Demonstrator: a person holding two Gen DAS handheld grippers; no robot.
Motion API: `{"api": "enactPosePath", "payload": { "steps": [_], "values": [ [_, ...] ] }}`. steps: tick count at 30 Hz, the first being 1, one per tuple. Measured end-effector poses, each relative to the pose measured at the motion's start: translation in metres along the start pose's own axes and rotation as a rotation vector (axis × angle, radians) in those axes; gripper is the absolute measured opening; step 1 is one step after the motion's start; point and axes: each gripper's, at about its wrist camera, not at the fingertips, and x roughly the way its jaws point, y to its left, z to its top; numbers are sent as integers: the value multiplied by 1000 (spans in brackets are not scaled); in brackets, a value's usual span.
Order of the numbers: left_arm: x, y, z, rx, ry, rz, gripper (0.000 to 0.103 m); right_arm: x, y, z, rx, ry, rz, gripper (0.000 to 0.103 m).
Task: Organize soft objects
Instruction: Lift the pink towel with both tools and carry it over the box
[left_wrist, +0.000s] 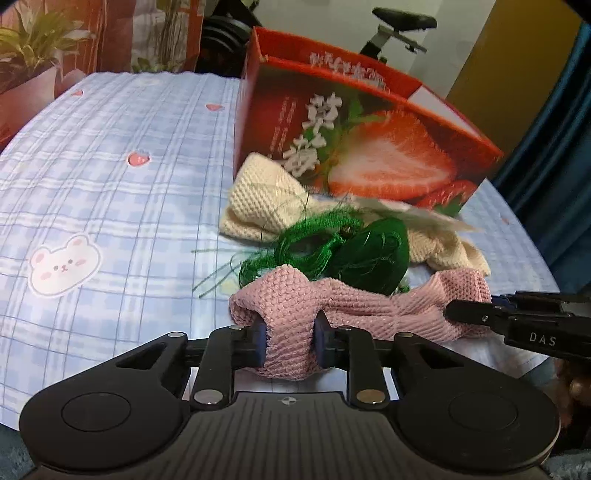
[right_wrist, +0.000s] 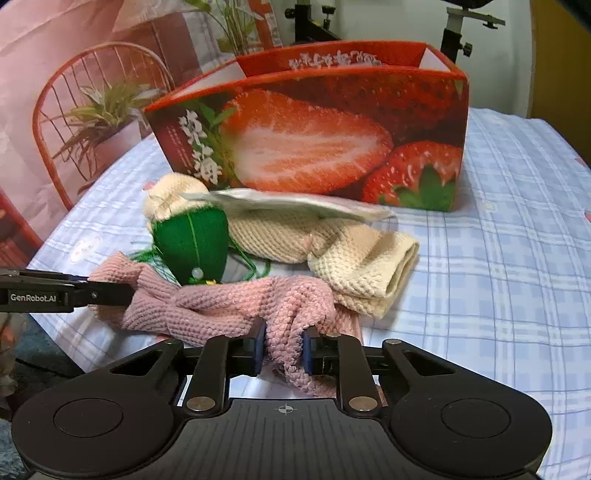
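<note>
I'm pinching the pink knit cloth (left_wrist: 354, 306) at both ends: left gripper (left_wrist: 290, 341) nearly closed on its left end, right gripper (right_wrist: 283, 349) nearly closed on its right end, both coming in low and level. Cloth is lying near me on the checked tablecloth (left_wrist: 110, 177). Strawberry box (right_wrist: 314, 136) is standing farther back, open-topped, contents not visible. Cream knit cloth (right_wrist: 354, 258) and green tasseled pouch (right_wrist: 192, 243) are lying between.

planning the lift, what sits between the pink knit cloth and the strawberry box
A green tasselled pouch and a cream knit cloth lie between the pink knit cloth and the strawberry box, clearest in the right wrist view.
</note>
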Motion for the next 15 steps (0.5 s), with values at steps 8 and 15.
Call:
{"api": "enactPosePath", "payload": {
  "steps": [8, 15],
  "values": [
    [-21, -4, 7, 0, -116, -29, 25, -16, 3, 10, -12, -84, 26, 17],
    [-35, -7, 12, 4, -185, -51, 25, -31, 4, 21, -18, -142, 28, 17]
  ]
}}
